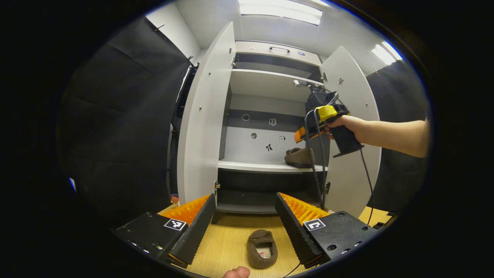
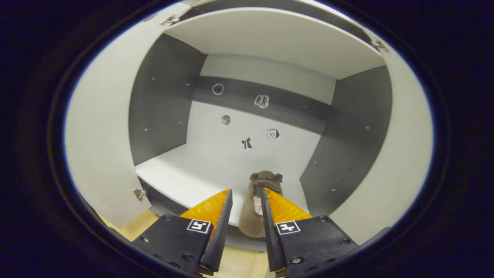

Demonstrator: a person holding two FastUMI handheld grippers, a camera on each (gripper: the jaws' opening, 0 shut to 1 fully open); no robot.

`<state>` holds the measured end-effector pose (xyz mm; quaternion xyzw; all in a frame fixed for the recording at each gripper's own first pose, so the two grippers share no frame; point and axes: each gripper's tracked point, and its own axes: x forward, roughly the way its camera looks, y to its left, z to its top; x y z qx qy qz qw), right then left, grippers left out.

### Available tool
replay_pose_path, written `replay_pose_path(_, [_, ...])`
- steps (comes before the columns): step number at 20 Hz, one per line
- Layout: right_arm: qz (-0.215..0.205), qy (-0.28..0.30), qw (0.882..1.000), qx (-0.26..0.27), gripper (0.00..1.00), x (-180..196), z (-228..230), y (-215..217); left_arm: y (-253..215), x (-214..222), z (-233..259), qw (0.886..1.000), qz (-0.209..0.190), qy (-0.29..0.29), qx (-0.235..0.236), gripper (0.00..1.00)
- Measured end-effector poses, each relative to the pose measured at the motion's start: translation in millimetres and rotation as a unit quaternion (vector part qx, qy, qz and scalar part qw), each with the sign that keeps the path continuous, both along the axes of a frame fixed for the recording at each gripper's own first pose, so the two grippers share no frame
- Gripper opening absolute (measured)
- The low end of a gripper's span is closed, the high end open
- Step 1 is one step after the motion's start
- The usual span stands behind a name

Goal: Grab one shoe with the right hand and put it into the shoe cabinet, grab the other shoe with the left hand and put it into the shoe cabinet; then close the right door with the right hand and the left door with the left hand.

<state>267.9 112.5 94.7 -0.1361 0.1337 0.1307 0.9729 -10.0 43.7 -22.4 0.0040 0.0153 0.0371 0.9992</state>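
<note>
Right now, in my left gripper view, I see the tall white shoe cabinet (image 1: 200, 127) with both doors swung open: the left door (image 1: 202, 116) stands edge-on towards me and the right door (image 1: 347, 127) angles outward. On the white middle shelf (image 1: 251, 166), over at its right side, sits a brown fuzzy slipper-style shoe (image 1: 299, 157). A second brown fuzzy shoe (image 1: 262, 248) lies on the pale wooden floor (image 1: 227, 239) in front of the cabinet, opening upward, between and below my left gripper (image 1: 244, 224) fingers, which are spread wide with nothing between them. Farther off I see a bare forearm and hand (image 1: 347, 125) holding the right gripper's black handle up in front of the right door, level with the middle compartment; its cable hangs down past the shelf.

In my right gripper view, I look straight into that middle compartment (image 2: 247, 127), with grey side walls, a white back panel and a few small stickers (image 2: 247, 143) on it. The shoe on the shelf (image 2: 257, 204) lies lengthwise, toe end pointing to the back, heel end at the shelf's front edge. My right gripper (image 2: 246, 202) has its fingers set narrowly either side of the shoe's heel end; I cannot tell whether both press on it.
</note>
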Motion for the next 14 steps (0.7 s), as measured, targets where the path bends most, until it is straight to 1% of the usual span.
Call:
replay_pose_path(2, [0.013,-0.021,0.999,0.042,0.5,-39,-1,1,-4,3,3,1.0,-0.008,-0.003,-0.003,0.94])
replay_pose_path(3, [0.013,-0.032,0.998,0.062,0.63,-56,-5,-3,-6,5,4,1.0,-0.011,-0.003,-0.004,0.99])
replay_pose_path(4, [0.012,-0.043,0.996,0.082,0.6,-73,-10,-7,-8,7,4,1.0,-0.017,-0.004,-0.006,0.95])
replay_pose_path(5, [0.007,-0.055,0.993,0.104,0.61,-89,-17,-12,-11,9,4,1.0,-0.022,-0.003,-0.008,0.95])
replay_pose_path(6, [0.001,-0.063,0.99,0.125,0.67,-104,-29,-18,-12,9,5,1.0,-0.023,-0.001,-0.007,0.95])
replay_pose_path(7, [-0.002,-0.07,0.988,0.14,0.64,-118,-42,-23,-14,9,6,1.0,-0.025,-0.001,-0.007,0.94])
replay_pose_path(8, [-0.014,-0.08,0.986,0.144,0.67,-129,-56,-33,-16,9,6,1.0,-0.027,-0.001,-0.008,0.95])
replay_pose_path(10, [-0.042,-0.085,0.986,0.134,0.67,-147,-87,-52,-20,10,4,0.999,-0.035,0.001,-0.008,0.95])
replay_pose_path(14, [-0.062,-0.073,0.987,0.13,0.76,-182,-139,-66,-32,10,-9,0.998,-0.049,0.025,-0.002,0.94])
